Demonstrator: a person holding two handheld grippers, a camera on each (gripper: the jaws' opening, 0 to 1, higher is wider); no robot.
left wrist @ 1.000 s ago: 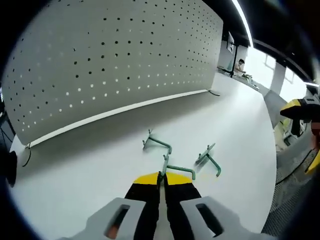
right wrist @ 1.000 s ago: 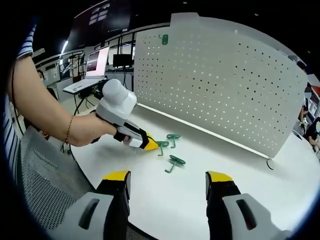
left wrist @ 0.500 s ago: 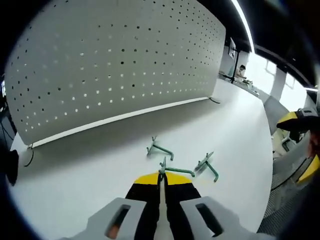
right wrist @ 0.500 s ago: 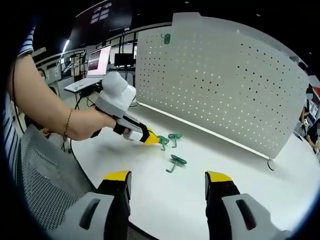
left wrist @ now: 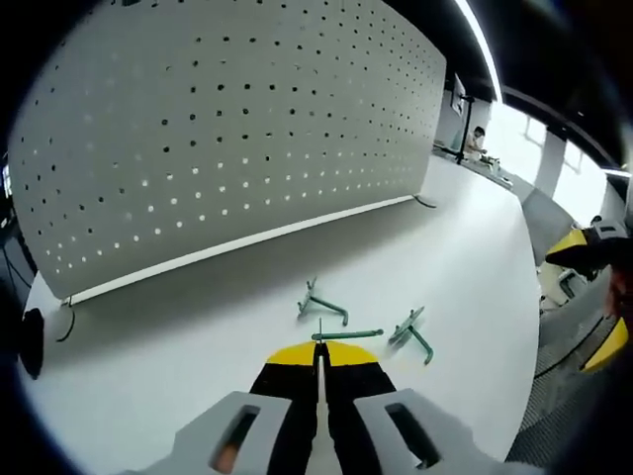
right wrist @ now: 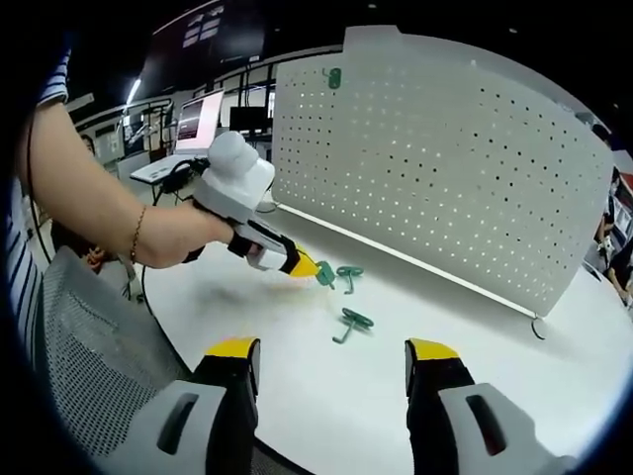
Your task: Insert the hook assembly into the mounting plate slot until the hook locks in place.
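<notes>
Above table (left wrist: 178, 327), left gripper (left wrist: 318, 348) clamped on green hook (left wrist: 346, 334).

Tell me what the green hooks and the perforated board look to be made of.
Green hooks: thin bent rod with a slight sheen, likely painted or coated metal wire. Perforated board: thin, matte pale grey sheet with regular round holes, probably painted metal, possibly plastic.

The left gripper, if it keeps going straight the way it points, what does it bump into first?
Probably the pegboard. The left gripper, shut on a green hook, points over the white table toward that upright board. Another hook lies just ahead but seems lower; depth is hard to judge.
</notes>
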